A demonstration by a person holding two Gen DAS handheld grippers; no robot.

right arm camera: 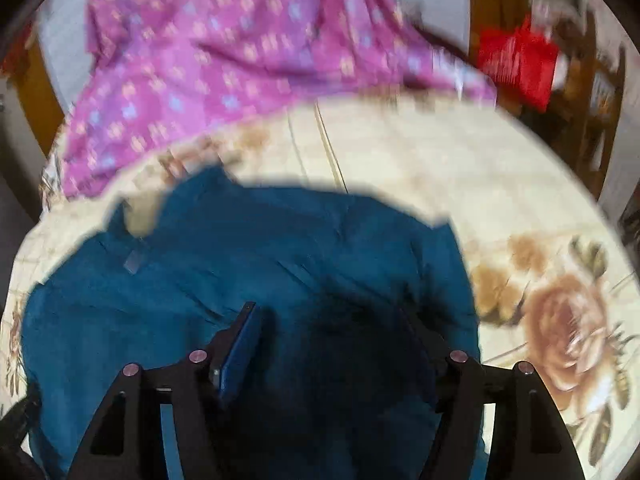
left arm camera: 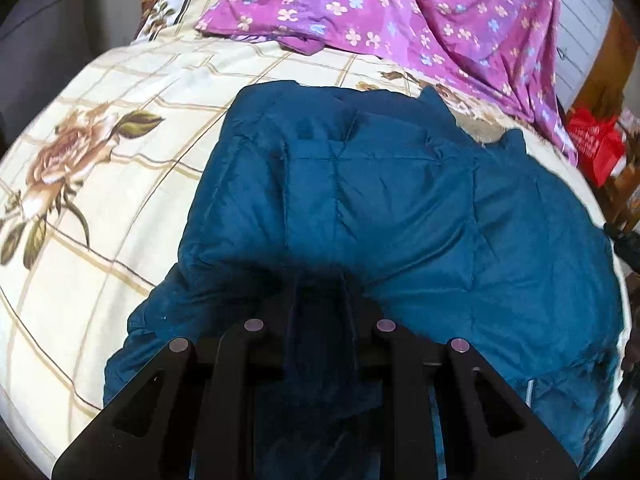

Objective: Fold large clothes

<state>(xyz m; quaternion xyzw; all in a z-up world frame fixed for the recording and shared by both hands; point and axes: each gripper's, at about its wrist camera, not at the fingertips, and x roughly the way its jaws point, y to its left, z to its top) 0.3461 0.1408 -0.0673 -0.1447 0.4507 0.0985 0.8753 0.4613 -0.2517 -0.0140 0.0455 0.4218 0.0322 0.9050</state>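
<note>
The quilted teal-blue padded jacket (left arm camera: 400, 208) is lying spread on the cream floral checked bedsheet (left arm camera: 120, 184), purple flowered cloth (left arm camera: 400, 12) behind it. Left gripper (left arm camera: 320, 280) has its fingers squeezed onto a jacket fold. Right gripper (right arm camera: 328, 312) hovers over the jacket, fingers spread wide.

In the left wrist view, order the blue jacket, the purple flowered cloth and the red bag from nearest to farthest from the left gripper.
1. Blue jacket: right at the left gripper, fabric between its nearly closed fingers.
2. Purple flowered cloth: beyond the jacket, at the bed's far end.
3. Red bag: off the bed, far right. Its order against the purple cloth is too close to call.
</note>
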